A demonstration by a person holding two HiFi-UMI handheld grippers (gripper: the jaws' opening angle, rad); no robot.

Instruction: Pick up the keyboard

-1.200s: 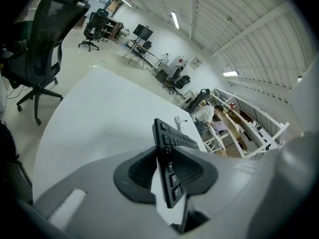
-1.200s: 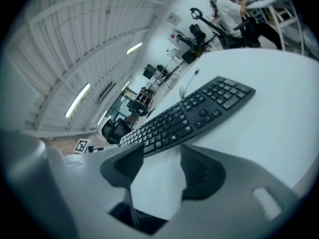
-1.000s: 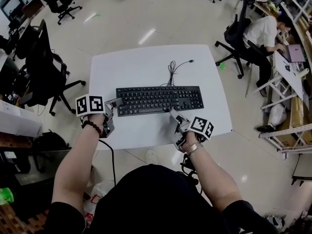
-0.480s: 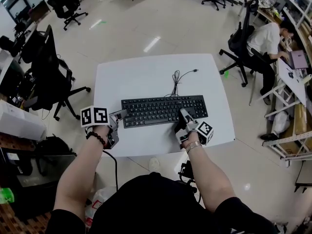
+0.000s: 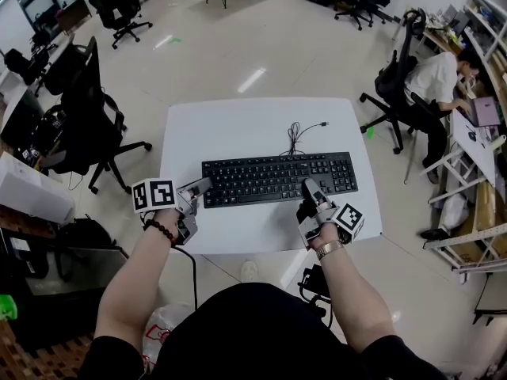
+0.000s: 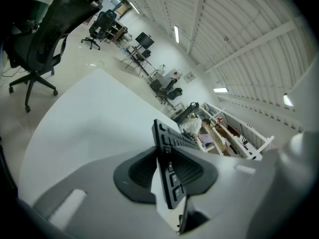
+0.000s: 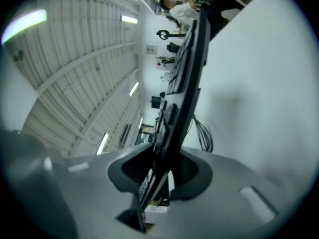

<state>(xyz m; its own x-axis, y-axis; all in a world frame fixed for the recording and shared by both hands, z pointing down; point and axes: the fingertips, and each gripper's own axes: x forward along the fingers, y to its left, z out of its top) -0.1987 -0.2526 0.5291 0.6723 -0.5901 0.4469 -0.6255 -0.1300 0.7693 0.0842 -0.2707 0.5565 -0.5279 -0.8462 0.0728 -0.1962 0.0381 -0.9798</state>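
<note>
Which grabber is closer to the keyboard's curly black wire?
Right. The right gripper, its fingers closing on the keyboard at its front edge, is straight across the keyboard from the wire. The left gripper holds the keyboard's left end, farther off to the side.

The room was lit brightly and evenly from overhead. The ceiling strip lights were blown out to plain white in the left gripper view, and a light tube was flared in the right gripper view. In the head view, pale patches of glare were reflected off the glossy floor. The white surface was rendered almost featureless, and shadows on it were soft and faint. Strong barrel distortion was seen in every view, with straight lines bowed towards the edges. The corners of both gripper views were darkened to black. The nearest stretch of the keyboard was left out of focus in those views.
</note>
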